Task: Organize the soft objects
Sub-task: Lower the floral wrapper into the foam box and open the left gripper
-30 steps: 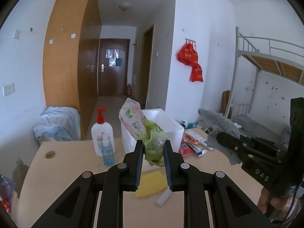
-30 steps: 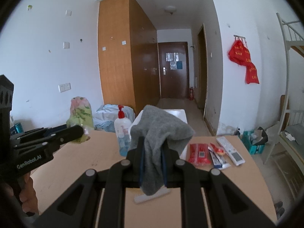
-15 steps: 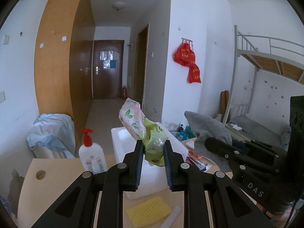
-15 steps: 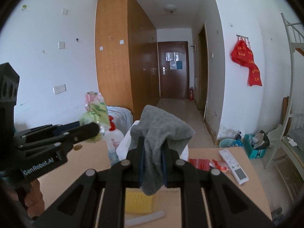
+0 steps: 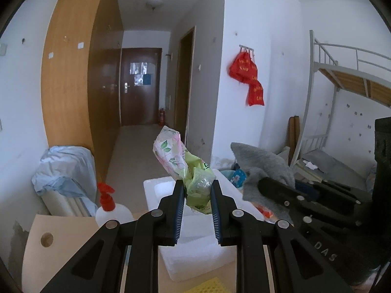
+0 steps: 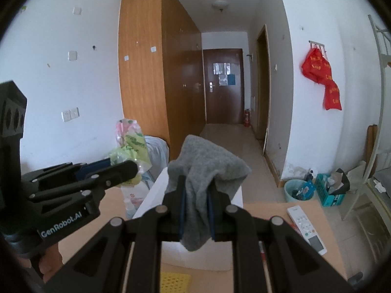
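Two grippers, both raised over the white foam box [image 5: 195, 229] on the tabletop [image 5: 36, 251]. Left gripper [image 5: 196, 193]: jaws nearly closed, pinching a crumpled green-and-floral plastic bag [image 5: 180, 163]. Right gripper [image 6: 196, 195]: jaws nearly closed, clamping a limp grey cloth [image 6: 207, 166] draped over the fingers.

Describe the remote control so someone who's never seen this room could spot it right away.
Start at the light wooden table and go to its right side, past the white foam box. The remote control lies flat there, long, slim and white with rows of small buttons, unlike the soft things nearby.
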Action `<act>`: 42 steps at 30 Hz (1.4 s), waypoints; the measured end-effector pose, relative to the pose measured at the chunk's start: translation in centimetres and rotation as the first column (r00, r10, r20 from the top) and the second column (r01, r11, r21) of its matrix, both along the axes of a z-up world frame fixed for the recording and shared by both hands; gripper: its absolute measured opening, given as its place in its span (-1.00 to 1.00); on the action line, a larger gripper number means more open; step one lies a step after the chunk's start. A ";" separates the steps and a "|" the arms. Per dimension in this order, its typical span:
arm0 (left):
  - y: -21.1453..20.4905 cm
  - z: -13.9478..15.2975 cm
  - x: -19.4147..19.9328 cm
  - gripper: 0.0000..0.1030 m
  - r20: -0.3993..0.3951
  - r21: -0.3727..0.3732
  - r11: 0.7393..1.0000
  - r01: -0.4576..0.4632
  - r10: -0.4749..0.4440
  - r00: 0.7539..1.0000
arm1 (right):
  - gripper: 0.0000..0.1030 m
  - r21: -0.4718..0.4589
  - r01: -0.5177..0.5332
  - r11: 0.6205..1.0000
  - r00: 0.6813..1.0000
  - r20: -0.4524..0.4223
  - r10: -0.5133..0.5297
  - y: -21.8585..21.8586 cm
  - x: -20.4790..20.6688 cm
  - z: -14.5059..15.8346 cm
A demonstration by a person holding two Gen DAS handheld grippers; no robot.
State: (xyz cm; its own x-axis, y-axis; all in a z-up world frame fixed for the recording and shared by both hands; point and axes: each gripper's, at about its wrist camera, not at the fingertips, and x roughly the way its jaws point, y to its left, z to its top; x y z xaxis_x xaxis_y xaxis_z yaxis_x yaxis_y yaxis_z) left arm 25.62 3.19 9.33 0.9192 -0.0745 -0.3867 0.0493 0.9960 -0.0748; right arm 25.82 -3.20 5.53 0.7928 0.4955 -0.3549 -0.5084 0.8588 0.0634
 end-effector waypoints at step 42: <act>0.7 -3.3 5.8 0.54 -0.049 0.068 0.997 0.026 -0.023 0.999 | -0.64 -0.003 0.024 1.000 0.998 -0.062 -0.024 0.2 4.0 -1.3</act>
State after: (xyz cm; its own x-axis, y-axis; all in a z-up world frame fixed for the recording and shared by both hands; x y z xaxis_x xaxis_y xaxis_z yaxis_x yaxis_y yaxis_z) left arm 31.41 3.89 6.03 0.8977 -0.0689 -0.4352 0.0718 0.9974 -0.0096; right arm 29.81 -2.96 4.27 0.7807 0.4762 -0.4047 -0.4830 0.8707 0.0926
